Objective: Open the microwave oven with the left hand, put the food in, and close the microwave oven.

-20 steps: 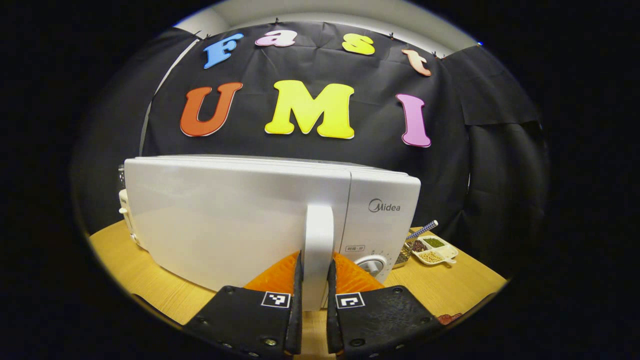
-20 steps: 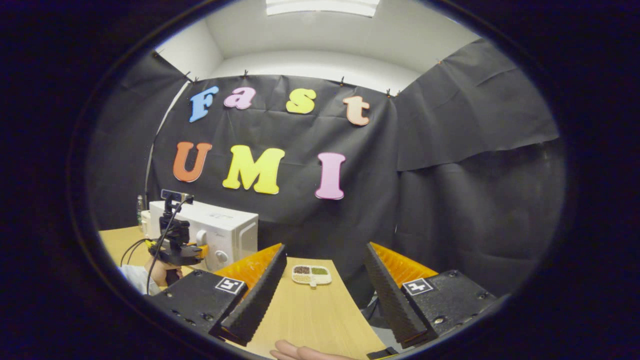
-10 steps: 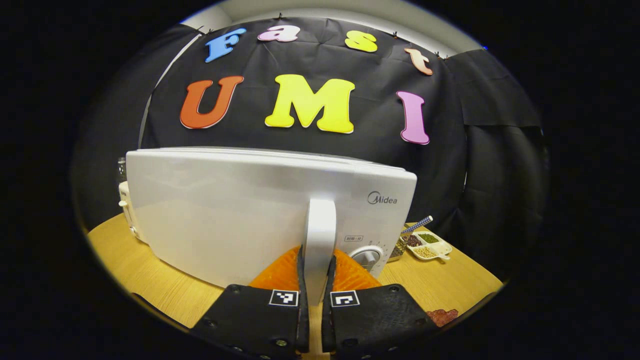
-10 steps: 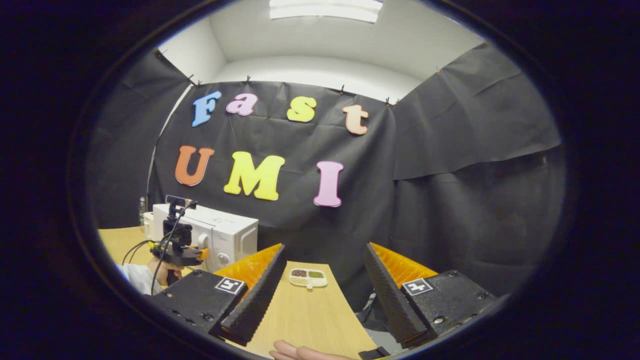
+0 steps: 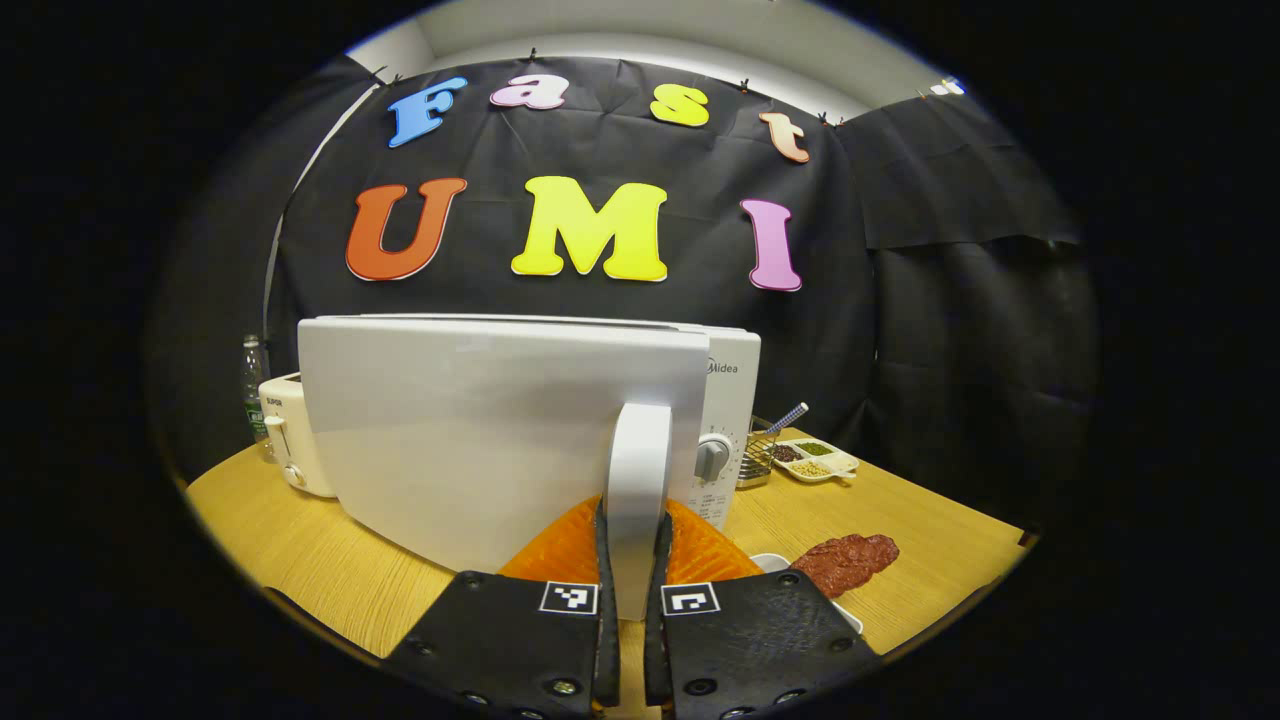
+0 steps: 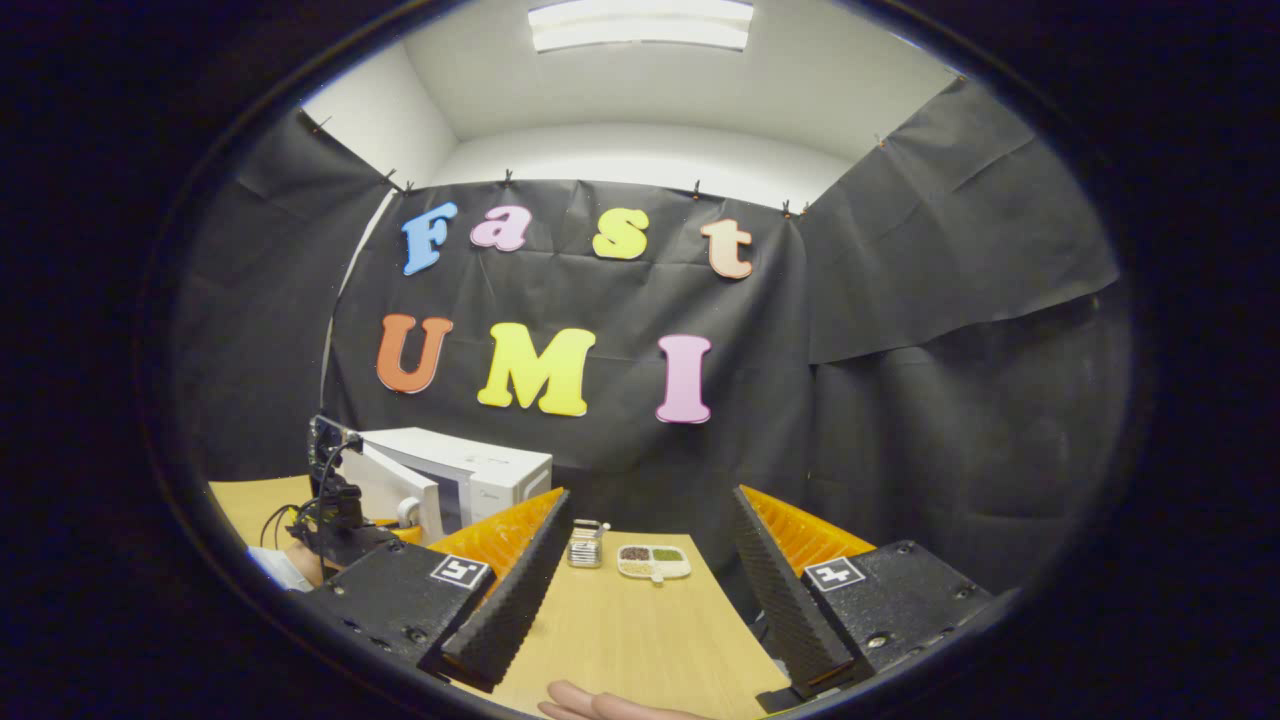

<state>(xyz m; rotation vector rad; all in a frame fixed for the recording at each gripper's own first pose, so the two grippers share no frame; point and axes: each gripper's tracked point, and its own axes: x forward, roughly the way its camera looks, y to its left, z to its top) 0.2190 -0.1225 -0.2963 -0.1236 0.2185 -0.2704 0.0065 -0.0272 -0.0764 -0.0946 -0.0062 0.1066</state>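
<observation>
Black cloth walls surround a wooden counter [image 5: 300, 560]. Left hand-held gripper [image 5: 632, 600]: both fingers clamped on the white door handle [image 5: 637, 470], door [image 5: 490, 430] swung partly away from the microwave [image 5: 732, 400]. Dial [image 5: 708, 455] visible just right of the handle. Food, a dark red piece [image 5: 845, 560], lies on the counter right of this hand-held gripper, near its tip. Farther right and beyond: wire basket [image 5: 757, 465] and divided dish [image 5: 818, 458]. Toaster [image 5: 285, 440] and bottle [image 5: 252, 385] far left. Right hand-held gripper [image 6: 650, 600]: fingers wide apart, holding nothing, above bare counter; dish straight ahead, microwave ahead to its left.
</observation>
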